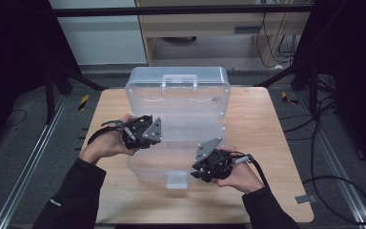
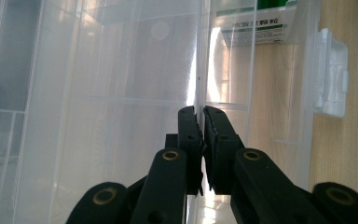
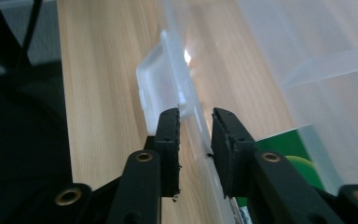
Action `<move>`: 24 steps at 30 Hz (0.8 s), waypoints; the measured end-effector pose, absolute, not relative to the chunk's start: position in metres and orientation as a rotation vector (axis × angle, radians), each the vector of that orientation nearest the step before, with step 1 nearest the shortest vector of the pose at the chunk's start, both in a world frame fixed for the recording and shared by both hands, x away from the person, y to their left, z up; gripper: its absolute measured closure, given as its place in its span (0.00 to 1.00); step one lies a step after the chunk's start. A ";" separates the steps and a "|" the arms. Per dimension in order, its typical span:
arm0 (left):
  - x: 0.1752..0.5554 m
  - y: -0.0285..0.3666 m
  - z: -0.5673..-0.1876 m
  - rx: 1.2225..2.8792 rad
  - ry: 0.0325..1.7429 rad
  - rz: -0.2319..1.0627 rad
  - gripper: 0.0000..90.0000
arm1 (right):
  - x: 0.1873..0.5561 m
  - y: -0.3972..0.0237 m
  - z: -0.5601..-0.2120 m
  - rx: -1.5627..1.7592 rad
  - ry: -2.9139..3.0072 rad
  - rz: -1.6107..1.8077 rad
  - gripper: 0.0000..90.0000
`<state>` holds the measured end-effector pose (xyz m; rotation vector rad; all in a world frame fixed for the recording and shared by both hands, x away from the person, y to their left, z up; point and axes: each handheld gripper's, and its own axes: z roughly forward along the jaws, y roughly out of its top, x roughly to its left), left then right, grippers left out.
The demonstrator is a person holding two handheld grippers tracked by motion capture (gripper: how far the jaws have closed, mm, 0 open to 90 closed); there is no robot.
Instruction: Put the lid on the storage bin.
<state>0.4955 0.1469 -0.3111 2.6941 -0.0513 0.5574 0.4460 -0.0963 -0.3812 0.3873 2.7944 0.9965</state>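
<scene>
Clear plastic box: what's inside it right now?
Inside the clear plastic box, a white printed label with green shows through the wall, and something green lies at the bottom. Moulded dividers are visible. What the green item is stays blurred by the plastic.

The left tool (image 2: 199, 114) pinches a thin clear wall of the plastic storage box (image 2: 121, 93), its two black jaws pressed together on that edge. To the right of that wall sits the box's white latch (image 2: 331, 74), above the wooden counter (image 2: 354, 149). Above the jaws, a label with green print (image 2: 256, 25) shows through the plastic.
</scene>
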 end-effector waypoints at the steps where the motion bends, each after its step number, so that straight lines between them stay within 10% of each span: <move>1: 0.496 0.147 -0.311 2.696 -0.059 0.561 0.95 | 0.445 -0.100 -0.379 0.412 2.782 1.031 0.82; 24: 0.494 0.145 -0.312 2.706 -0.054 0.551 0.94 | 0.442 -0.169 -0.355 0.699 2.430 1.438 1.00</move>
